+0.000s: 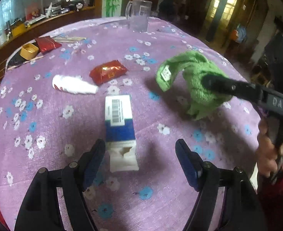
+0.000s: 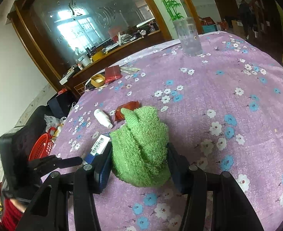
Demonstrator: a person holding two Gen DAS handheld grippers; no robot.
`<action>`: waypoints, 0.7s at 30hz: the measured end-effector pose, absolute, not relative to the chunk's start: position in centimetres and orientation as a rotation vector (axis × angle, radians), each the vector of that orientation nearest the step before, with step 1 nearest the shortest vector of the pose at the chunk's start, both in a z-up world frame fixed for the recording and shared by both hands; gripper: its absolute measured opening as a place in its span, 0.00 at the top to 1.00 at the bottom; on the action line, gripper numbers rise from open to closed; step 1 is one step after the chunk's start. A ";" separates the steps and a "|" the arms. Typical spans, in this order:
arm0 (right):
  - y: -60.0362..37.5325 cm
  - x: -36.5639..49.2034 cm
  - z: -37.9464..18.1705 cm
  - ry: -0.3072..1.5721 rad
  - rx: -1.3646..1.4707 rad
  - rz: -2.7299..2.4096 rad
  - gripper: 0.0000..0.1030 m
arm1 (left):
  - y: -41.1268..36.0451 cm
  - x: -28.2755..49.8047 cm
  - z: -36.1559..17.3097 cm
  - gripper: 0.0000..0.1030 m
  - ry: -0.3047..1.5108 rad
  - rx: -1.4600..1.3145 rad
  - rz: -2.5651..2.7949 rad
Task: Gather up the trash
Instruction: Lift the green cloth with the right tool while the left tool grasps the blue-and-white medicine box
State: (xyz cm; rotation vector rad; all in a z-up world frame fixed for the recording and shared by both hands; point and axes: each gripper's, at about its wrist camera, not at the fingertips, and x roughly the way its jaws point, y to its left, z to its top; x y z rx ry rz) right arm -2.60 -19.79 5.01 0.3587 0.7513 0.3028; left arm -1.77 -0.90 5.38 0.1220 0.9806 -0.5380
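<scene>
A torn blue and white paper box lies on the purple floral tablecloth, its near end between the fingers of my open left gripper. Beyond it lie a white bottle on its side and a red snack wrapper. My right gripper is shut on a green towel and holds it against the cloth; it shows in the left wrist view at the right. The box, bottle and wrapper show behind the towel.
A glass mug stands at the table's far edge. A second red packet, a yellow cap and wooden sticks lie at the far left. A red basket sits off the table's left side.
</scene>
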 end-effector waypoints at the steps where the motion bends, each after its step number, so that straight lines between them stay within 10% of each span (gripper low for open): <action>1: -19.8 -2.8 5.1 0.747 0.358 0.303 0.44 | -1.0 -1.5 5.4 0.28 0.981 0.115 -0.518; 4: -19.9 -3.3 5.3 0.737 0.353 0.293 0.44 | -1.5 0.0 4.9 0.29 0.991 0.122 -0.382; 10: -19.7 -4.3 5.0 0.735 0.341 0.283 0.44 | -1.7 1.3 2.4 0.67 1.053 0.076 -0.359; 21: -16.7 -5.3 5.0 0.722 0.292 0.323 0.44 | 1.4 -3.9 4.6 0.68 0.787 0.031 -0.218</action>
